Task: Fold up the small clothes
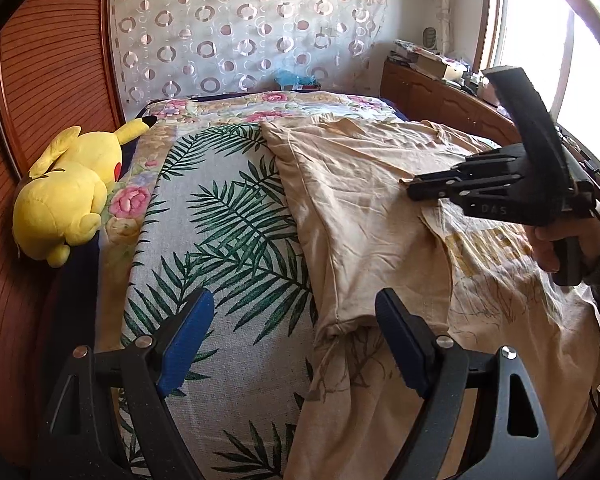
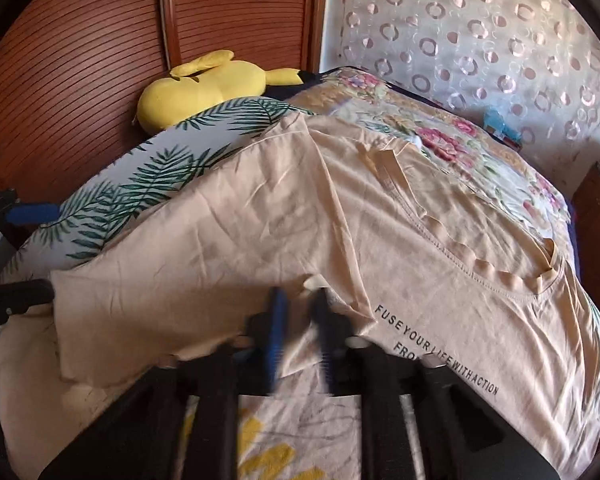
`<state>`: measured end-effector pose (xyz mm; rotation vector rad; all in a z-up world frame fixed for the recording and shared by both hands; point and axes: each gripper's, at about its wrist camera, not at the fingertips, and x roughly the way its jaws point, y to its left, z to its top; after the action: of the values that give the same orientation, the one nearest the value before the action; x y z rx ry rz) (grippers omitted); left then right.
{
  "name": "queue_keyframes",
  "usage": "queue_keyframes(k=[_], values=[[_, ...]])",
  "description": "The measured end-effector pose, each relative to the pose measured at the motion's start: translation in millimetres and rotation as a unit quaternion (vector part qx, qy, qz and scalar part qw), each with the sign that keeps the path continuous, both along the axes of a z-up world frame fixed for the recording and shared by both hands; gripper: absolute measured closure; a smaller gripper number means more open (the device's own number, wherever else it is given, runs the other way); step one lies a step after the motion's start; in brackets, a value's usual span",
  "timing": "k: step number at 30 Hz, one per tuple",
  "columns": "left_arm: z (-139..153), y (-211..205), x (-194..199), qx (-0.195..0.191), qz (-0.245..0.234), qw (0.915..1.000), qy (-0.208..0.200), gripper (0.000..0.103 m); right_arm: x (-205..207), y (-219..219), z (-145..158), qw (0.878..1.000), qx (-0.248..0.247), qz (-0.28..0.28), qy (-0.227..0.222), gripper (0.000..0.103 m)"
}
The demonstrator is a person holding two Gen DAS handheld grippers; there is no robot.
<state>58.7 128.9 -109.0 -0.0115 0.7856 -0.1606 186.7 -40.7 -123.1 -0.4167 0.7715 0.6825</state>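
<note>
A beige T-shirt (image 1: 364, 200) lies on a leaf-print cloth (image 1: 228, 248) on the bed, its left side folded over the printed front. My left gripper (image 1: 290, 332) is open and empty, hovering over the shirt's near left edge. My right gripper (image 1: 414, 190) appears black in the left wrist view, pinching the folded flap's edge. In the right wrist view the right gripper (image 2: 300, 320) is nearly closed on a fold of the T-shirt (image 2: 340, 216), lifting it. Black lettering (image 2: 432, 352) shows on the shirt.
A yellow plush toy (image 1: 68, 192) lies at the bed's left edge against a wooden slatted panel (image 1: 40, 92). A floral quilt (image 1: 268, 108) covers the far bed. A wooden cabinet (image 1: 432, 92) with clutter stands by the window at right.
</note>
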Motion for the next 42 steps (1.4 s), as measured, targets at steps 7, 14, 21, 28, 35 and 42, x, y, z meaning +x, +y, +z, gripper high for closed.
queue_keyframes(k=[7, 14, 21, 28, 35, 42], values=[[-1, -2, 5, 0.002, -0.002, 1.0, 0.002, 0.02, -14, -18, 15, 1.0, 0.017, 0.001, -0.014, 0.098], [-9, 4, 13, -0.005, 0.011, 0.9997, 0.019, 0.02, -24, -36, 18, 0.999, 0.029, -0.011, -0.024, 0.099], [-13, 6, 15, 0.0, 0.019, 0.9994, 0.028, 0.02, -32, -65, 16, 0.998, 0.035, -0.041, -0.013, 0.098], [-18, 9, 16, -0.004, 0.025, 0.9987, 0.043, 0.02, -59, -109, 30, 0.996, 0.048, -0.067, -0.036, 0.065], [-21, 8, 13, -0.001, 0.025, 0.9988, 0.041, 0.02, -89, -177, 38, 0.988, 0.066, -0.132, -0.051, 0.062], [-22, 10, 7, 0.0, 0.036, 0.9986, 0.037, 0.02, -118, -253, 35, 0.972, 0.077, -0.215, -0.053, 0.062]])
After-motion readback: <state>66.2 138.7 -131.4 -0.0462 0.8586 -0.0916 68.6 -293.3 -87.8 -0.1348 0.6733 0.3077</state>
